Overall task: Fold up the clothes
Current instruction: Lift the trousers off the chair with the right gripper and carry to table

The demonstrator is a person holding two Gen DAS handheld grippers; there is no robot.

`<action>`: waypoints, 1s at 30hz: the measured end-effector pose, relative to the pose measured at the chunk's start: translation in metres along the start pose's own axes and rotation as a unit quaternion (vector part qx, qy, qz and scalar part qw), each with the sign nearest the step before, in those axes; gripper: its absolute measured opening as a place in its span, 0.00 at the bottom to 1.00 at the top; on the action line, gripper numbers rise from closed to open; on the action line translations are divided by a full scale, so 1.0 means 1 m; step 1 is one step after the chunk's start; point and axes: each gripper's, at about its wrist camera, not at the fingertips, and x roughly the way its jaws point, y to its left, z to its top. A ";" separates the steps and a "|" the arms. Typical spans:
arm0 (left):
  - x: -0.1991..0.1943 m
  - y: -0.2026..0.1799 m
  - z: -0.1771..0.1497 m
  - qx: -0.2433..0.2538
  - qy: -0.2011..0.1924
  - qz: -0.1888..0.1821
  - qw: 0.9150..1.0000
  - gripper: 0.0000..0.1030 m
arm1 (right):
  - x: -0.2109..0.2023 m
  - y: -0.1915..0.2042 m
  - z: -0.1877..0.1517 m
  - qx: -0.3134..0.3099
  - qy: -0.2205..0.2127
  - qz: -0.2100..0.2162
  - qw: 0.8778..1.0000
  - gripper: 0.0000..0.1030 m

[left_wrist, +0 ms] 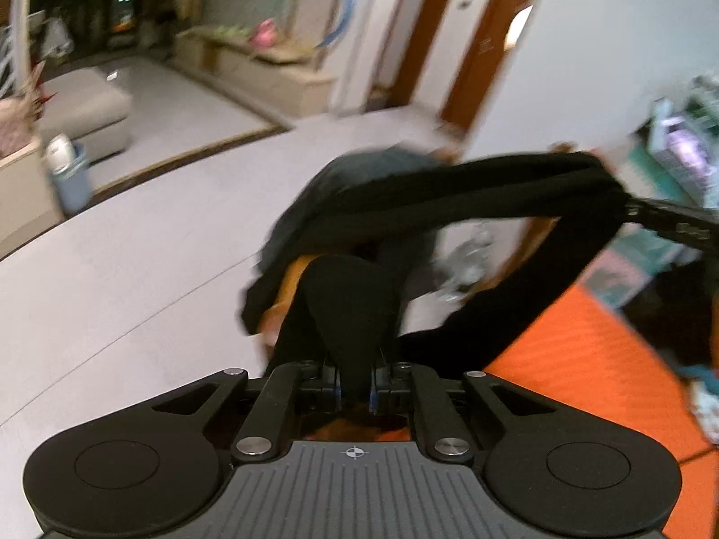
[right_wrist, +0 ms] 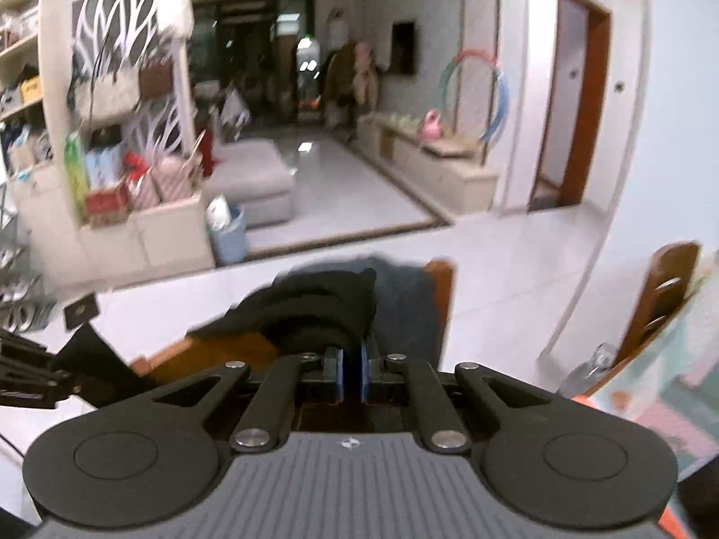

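Black garment [left_wrist: 454, 193] stretches taut between both grippers, raised above the orange mat [left_wrist: 584, 350]. Left gripper [left_wrist: 357, 386] has its jaws pressed together on a bunched fold of the garment, which rises from the pads and runs as a band over to the right gripper [left_wrist: 638, 211], seen at the far side of the mat. In the right wrist view, that gripper is likewise pinched shut on gathered black cloth, above a wooden chair [right_wrist: 442, 287] draped with grey clothing [right_wrist: 404, 296].
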 end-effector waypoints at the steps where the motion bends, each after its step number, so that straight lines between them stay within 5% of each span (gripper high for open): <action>1: -0.010 -0.008 0.005 0.010 -0.008 -0.019 1.000 0.12 | -0.017 -0.007 0.006 0.003 -0.011 -0.008 1.000 0.08; 7: -0.061 -0.075 0.045 0.073 -0.052 -0.154 0.984 0.12 | -0.141 -0.048 0.035 0.013 -0.100 -0.087 0.991 0.07; 11: -0.087 -0.138 0.059 0.120 -0.068 -0.255 0.957 0.12 | -0.231 -0.078 0.050 0.008 -0.137 -0.128 0.982 0.08; 15: -0.086 -0.207 0.046 0.167 -0.038 -0.332 0.927 0.12 | -0.300 -0.114 0.040 0.002 -0.115 -0.157 0.981 0.08; 21: -0.056 -0.305 -0.011 0.220 0.062 -0.389 0.892 0.12 | -0.360 -0.170 -0.045 0.047 -0.010 -0.182 0.982 0.08; 30: 0.013 -0.415 -0.131 0.306 0.194 -0.377 0.852 0.12 | -0.400 -0.211 -0.219 0.141 0.127 -0.203 0.961 0.08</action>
